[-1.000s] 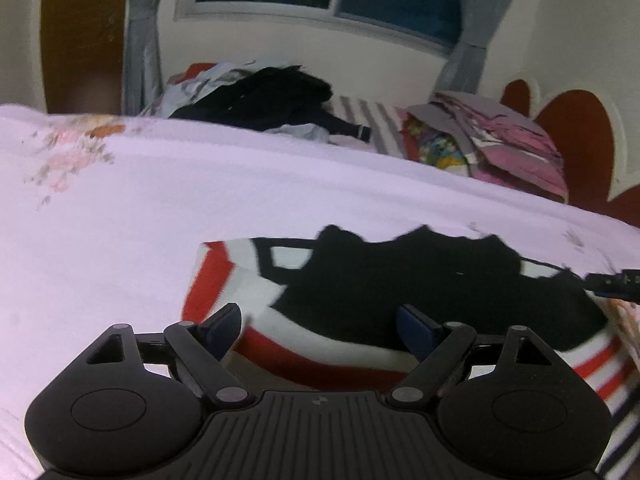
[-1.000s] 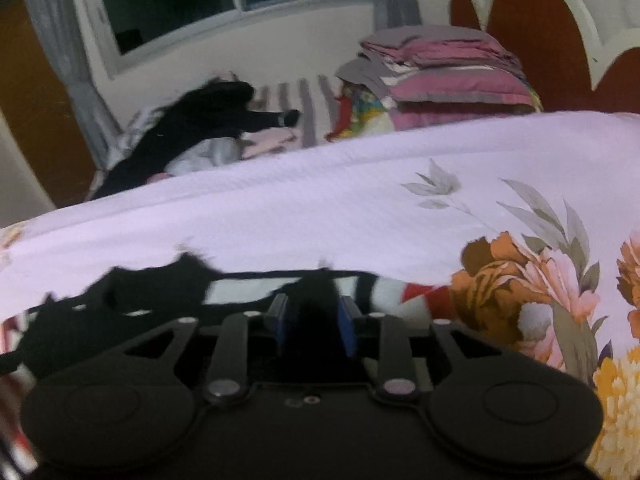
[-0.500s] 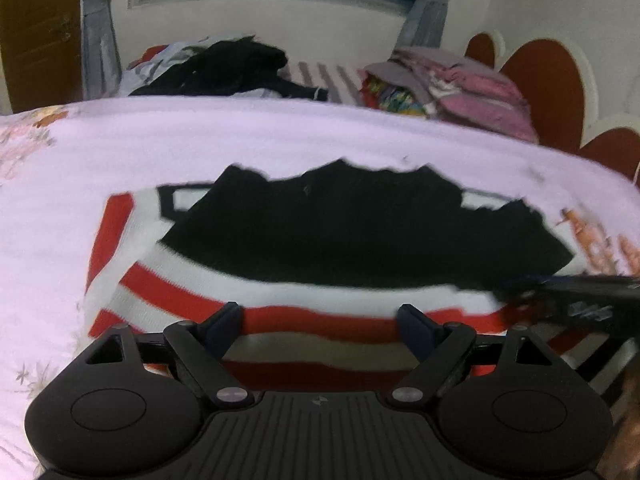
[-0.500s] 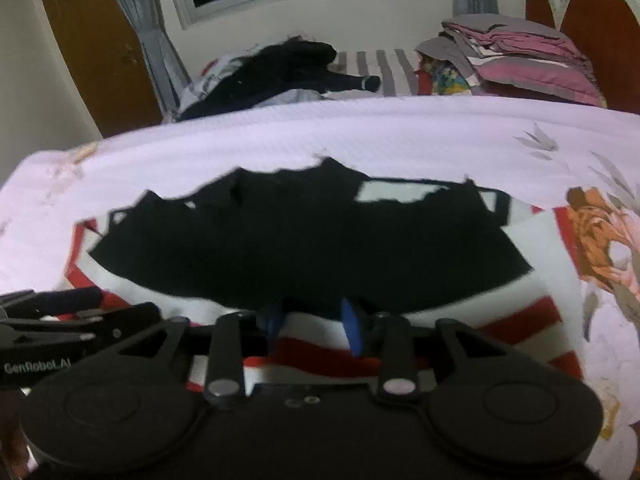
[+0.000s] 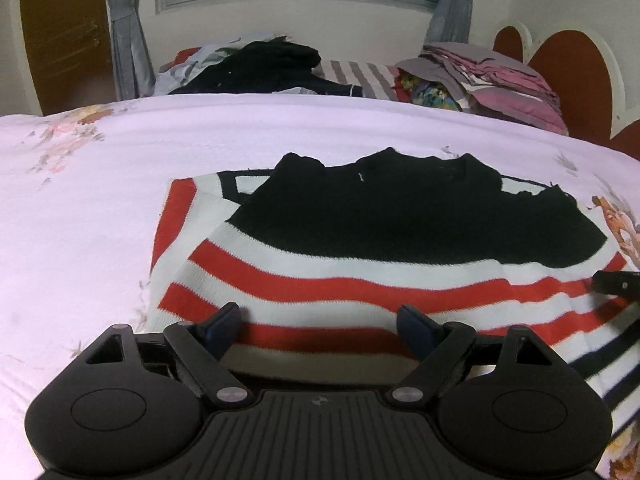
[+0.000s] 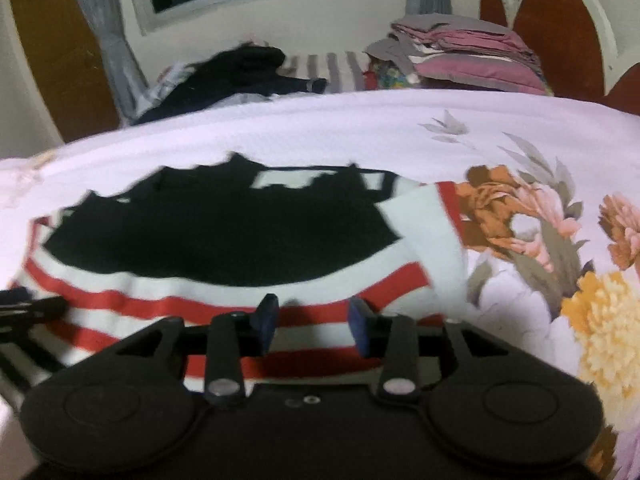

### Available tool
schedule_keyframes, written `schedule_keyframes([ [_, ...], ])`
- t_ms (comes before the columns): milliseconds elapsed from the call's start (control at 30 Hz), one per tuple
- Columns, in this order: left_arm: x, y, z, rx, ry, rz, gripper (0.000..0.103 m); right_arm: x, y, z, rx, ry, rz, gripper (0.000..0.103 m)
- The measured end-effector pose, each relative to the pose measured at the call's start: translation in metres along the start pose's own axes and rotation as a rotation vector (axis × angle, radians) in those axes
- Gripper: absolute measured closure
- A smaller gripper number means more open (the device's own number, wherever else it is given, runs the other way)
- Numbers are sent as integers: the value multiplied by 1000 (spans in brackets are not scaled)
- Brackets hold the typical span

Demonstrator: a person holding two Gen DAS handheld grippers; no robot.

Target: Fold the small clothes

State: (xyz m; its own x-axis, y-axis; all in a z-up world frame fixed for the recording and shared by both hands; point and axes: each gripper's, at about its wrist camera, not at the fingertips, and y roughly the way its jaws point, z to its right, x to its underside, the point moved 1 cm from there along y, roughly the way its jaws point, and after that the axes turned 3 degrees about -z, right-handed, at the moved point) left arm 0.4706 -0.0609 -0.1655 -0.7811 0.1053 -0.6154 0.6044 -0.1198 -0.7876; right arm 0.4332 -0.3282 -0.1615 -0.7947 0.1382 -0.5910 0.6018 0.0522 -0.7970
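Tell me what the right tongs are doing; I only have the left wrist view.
Observer: The right tongs are open above the sweater's red-striped hem, gripping nothing.
Operator: Report what lies right of the sweater.
Observer: Large orange and yellow flowers printed on the bedspread.
Operator: Check the sleeve on that side.
Observer: A white sleeve with a red cuff lies flat beside the black part.

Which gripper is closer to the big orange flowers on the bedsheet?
Right. The right gripper hangs over the striped sweater's right end, just beside the orange flowers. The left gripper is over the sweater's left half, farther away.
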Motion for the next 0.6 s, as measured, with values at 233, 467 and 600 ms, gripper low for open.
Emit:
schedule_keyframes([
  [233,22,-23,11,16,57,4,19,26,-15,-38,-64,-53,-15,65],
  [467,42,-30,-4,8,55,9,19,48,-25,-29,60,-116,1,65],
  [600,46,-33,-11,6,58,8,19,53,-31,-1,115,-45,-6,62],
])
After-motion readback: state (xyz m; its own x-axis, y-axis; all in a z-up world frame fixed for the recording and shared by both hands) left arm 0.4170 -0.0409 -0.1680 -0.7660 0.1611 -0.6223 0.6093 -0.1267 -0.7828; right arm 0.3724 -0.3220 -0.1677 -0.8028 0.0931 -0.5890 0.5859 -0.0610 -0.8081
